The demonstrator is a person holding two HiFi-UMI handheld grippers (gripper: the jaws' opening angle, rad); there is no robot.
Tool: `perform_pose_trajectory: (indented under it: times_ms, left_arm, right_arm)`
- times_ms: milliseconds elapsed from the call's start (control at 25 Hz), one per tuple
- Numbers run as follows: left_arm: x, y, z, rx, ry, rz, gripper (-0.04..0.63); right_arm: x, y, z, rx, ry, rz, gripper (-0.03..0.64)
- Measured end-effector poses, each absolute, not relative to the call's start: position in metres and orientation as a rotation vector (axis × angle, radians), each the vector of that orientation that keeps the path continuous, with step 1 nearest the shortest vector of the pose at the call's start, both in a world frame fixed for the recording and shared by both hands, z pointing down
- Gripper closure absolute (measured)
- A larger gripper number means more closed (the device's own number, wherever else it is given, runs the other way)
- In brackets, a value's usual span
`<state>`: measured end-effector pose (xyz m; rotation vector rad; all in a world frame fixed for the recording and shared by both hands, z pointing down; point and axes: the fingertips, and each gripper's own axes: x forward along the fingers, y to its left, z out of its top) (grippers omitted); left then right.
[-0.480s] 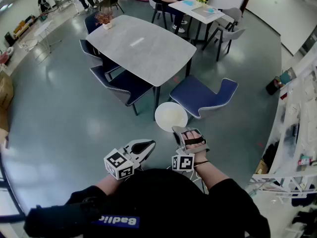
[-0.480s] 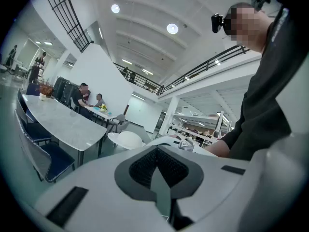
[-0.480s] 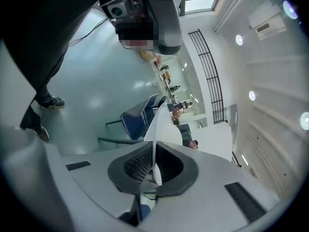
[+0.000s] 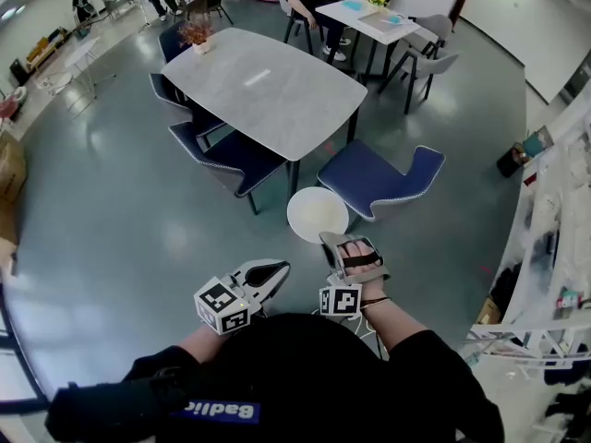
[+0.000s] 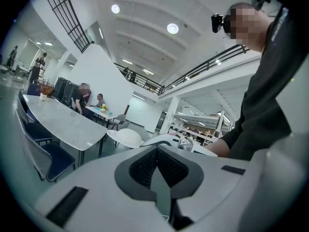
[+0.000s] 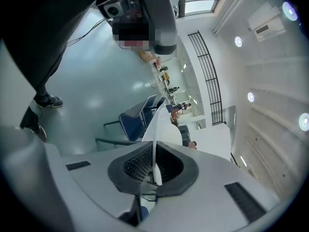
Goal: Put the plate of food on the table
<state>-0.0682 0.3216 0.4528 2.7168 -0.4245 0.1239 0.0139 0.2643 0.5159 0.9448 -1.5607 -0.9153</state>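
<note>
The job is at its carrying stage, with nothing set down yet. The right claw [image 4: 334, 243] is clamped on the near rim of the white plate [image 4: 318, 214]. In the right gripper view the thin edge runs straight between the ribbed pads, which press on it from both sides. The plate hangs out in front of the person, above the grey floor [image 4: 120, 229] and just short of a blue chair [image 4: 374, 178]. It is well apart from the long grey surface [image 4: 268, 86] it is meant for. From the head view its top looks pale and nearly bare, and I cannot make out what food it carries. The left claw [image 4: 277, 268] is held low beside the body with its jaws together and nothing between them; the left gripper view shows only room and floor past the pads. The surface itself is mostly free, with a small potted plant [image 4: 196, 35] at its far end. What is left, as I judge it, is the whole delivery: walk past the chairs, bring the plate level over the near end of the surface, lower it until it rests flat, and then let go. Held by one edge, the plate could tip.
</note>
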Motion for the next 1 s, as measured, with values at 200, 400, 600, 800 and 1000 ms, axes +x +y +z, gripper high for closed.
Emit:
perform_pose_trajectory:
  times_ms: [200, 400, 600, 800, 1000]
  left_arm:
    - [-0.067, 0.32, 0.454, 2.714, -0.427, 0.13, 0.588]
    - [-0.064, 0.321, 0.455, 2.706, -0.449, 0.144, 0.588]
    - [-0.053, 0.321, 0.452, 2.699, -0.477, 0.154, 0.588]
    - [-0.037, 0.322, 0.453, 2.69, -0.521, 0.145, 0.588]
    - [-0.025, 0.32, 0.456, 2.684, -0.563, 0.131, 0.589]
  right_arm:
    - [0.014, 0.259, 0.513, 0.955, -1.559, -0.934, 0.6]
    - [0.017, 0.255, 0.51, 0.961, -1.566, -0.948, 0.6]
    - [0.028, 0.251, 0.507, 0.958, -1.585, -0.953, 0.6]
    - [0.045, 0.248, 0.509, 0.951, -1.598, -0.97, 0.6]
    - [0.056, 0.244, 0.513, 0.934, -1.608, -0.994, 0.6]
